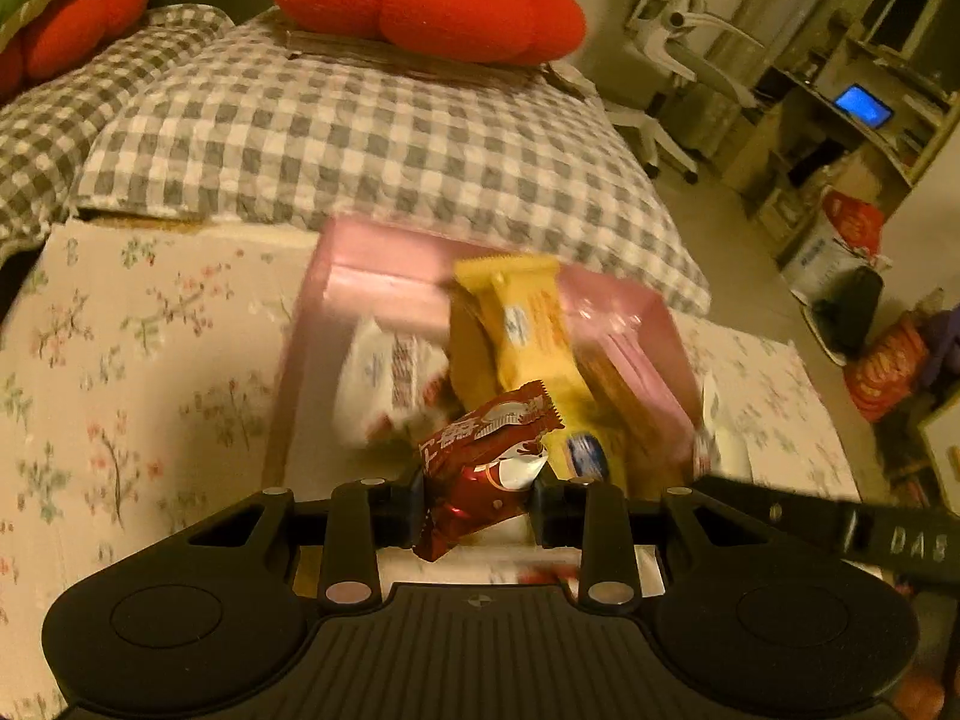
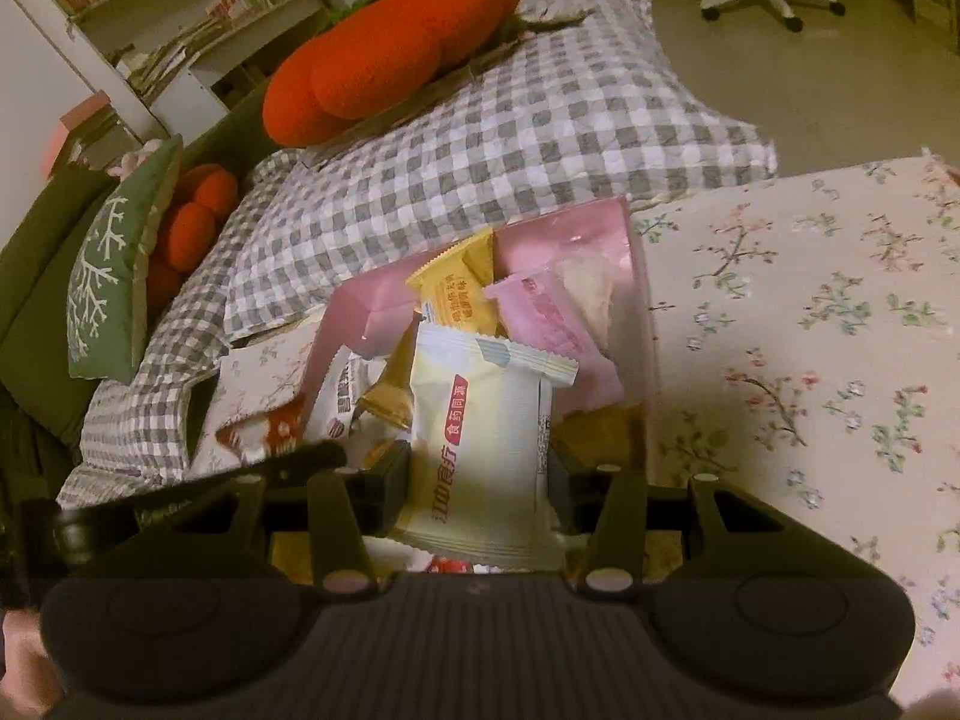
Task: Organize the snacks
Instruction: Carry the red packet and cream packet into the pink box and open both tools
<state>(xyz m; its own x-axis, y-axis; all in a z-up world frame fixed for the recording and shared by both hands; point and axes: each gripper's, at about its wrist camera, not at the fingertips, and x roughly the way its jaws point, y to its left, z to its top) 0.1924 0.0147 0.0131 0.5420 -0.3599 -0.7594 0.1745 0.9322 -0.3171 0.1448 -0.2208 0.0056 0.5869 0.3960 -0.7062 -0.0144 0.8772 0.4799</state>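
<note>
Holding one packet in each gripper, we judge the sorting to be well along but not finished. Our left gripper [image 1: 477,507] is clamped on a red-brown snack packet [image 1: 480,462], its jaws pressed against the wrapper's sides, just near of the pink box [image 1: 384,276]. Our right gripper [image 2: 480,480] is clamped on a cream packet [image 2: 480,450] with red lettering, carried on the near side of that same box.

The pink box stands on the floral cloth [image 2: 810,330], with the checked quilt [image 1: 360,138] beyond it on the far side. Already inside we see a yellow packet [image 1: 528,324] standing upright, a white packet [image 1: 390,384] to its left, and, in the right wrist view, a pink packet [image 2: 552,330] on the right side.

What is left, as we read it, is to bring both held packets over the open box and let them go. A glimpse of red wrapper below the grippers hints that more may wait there, though we cannot tell.
</note>
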